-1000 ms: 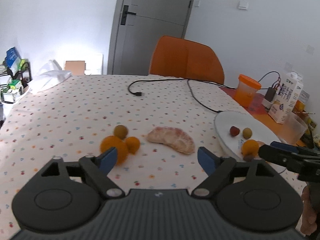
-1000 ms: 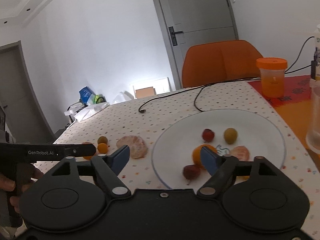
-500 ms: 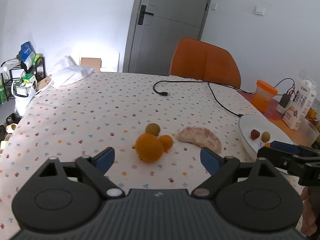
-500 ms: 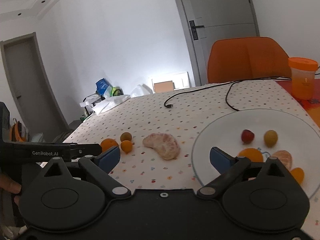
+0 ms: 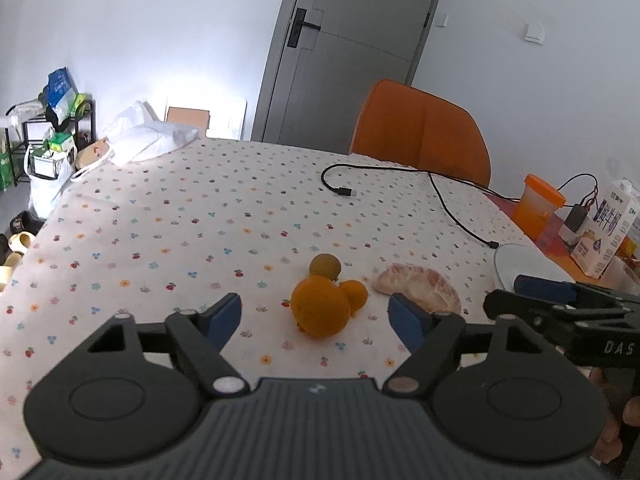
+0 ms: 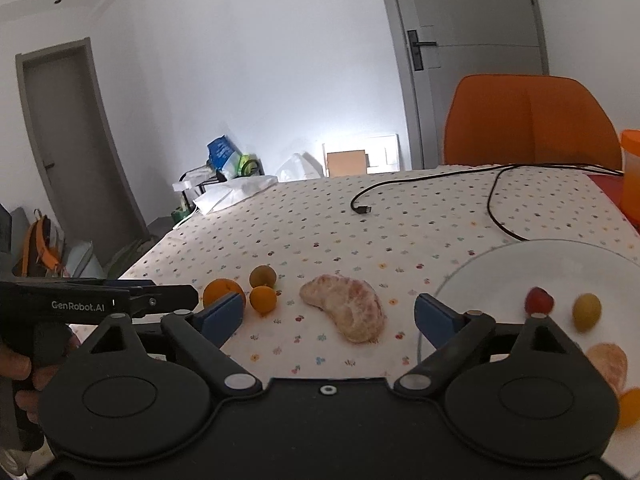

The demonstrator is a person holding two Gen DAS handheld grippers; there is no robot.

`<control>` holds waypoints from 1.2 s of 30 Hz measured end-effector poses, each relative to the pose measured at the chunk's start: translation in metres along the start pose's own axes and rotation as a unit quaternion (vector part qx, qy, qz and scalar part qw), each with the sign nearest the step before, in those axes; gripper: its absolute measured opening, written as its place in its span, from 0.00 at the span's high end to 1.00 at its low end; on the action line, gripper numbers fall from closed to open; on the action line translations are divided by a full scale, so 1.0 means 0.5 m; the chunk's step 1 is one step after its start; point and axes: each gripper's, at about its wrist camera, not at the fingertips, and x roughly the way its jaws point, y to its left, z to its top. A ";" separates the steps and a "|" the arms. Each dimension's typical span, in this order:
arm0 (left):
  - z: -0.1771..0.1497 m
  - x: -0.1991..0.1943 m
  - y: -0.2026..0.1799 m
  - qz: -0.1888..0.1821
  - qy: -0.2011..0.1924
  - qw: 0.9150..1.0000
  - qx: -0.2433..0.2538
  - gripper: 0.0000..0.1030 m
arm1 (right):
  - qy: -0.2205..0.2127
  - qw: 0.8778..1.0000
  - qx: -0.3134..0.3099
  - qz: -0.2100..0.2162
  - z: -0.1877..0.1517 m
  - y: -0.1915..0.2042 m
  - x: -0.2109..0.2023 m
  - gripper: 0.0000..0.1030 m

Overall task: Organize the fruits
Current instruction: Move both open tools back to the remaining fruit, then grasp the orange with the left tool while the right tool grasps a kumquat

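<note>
My left gripper [image 5: 316, 314] is open, with a large orange [image 5: 320, 306] lying on the table between its fingers. A small orange fruit [image 5: 355, 294], a brownish-green fruit [image 5: 325, 266] and a peeled citrus half [image 5: 418, 294] lie just beyond. My right gripper [image 6: 330, 316] is open and empty, facing the peeled citrus half [image 6: 346, 312]. The white plate [image 6: 480, 280] at right holds a red fruit [image 6: 539, 300], a green fruit [image 6: 586, 312], a peeled segment [image 6: 608, 364] and an orange fruit [image 6: 630, 408].
A black cable [image 5: 400, 176] crosses the far side of the dotted tablecloth. An orange chair [image 5: 424, 132] stands behind the table. An orange-lidded cup [image 5: 538, 208] and a milk carton [image 5: 604, 232] stand at the far right. A white bag [image 5: 148, 140] lies at the far left corner.
Both grippers have swung left. The large orange now sits between my left fingers, and the plate has slid toward the right edge of both views.
</note>
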 end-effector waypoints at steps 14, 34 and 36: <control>0.009 0.062 0.005 -0.007 0.025 1.000 -0.007 0.51 | 0.031 0.999 -0.024 0.010 0.021 -0.008 0.062 0.29; 0.015 0.045 0.061 0.005 0.014 0.999 -0.038 0.65 | 0.059 0.996 -0.045 0.055 0.023 0.043 0.137 0.52; 0.016 0.038 0.070 0.008 0.011 0.999 -0.039 0.65 | 0.061 0.996 -0.043 0.058 0.025 0.051 0.145 0.53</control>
